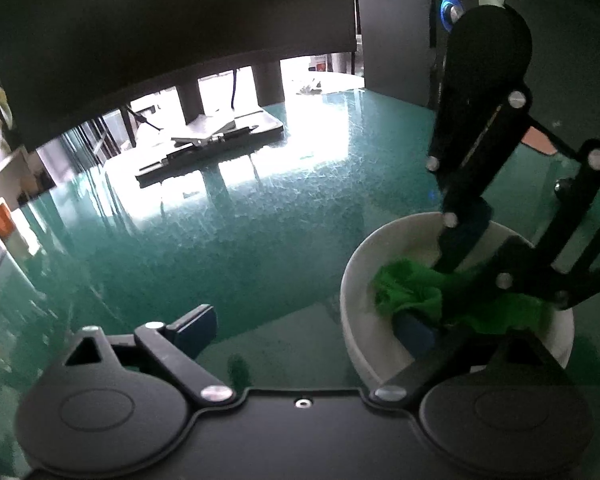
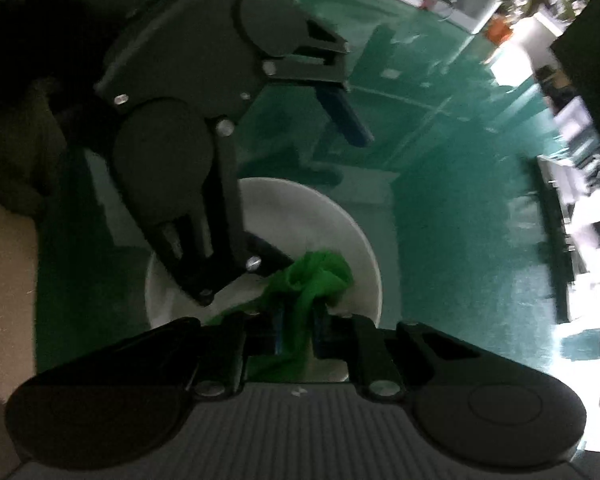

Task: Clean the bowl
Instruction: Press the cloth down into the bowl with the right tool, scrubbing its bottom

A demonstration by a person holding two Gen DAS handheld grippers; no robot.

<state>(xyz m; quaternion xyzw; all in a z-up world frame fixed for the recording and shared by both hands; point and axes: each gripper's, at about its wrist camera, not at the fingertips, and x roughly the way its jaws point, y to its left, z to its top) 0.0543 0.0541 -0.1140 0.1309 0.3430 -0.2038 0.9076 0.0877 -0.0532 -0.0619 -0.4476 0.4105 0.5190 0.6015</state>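
The right gripper (image 2: 296, 332) is clamped on a green cloth (image 2: 316, 276) inside the white bowl (image 2: 340, 216). The left gripper (image 1: 304, 326) is spread wide, one finger inside the bowl, pressing on nothing. No readable writing shows on the green table (image 1: 260, 240).

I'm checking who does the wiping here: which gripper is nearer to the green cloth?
Right. The right gripper is shut on the green cloth inside the white bowl. The left gripper is wide open, one finger inside the bowl beside the cloth, the other outside.
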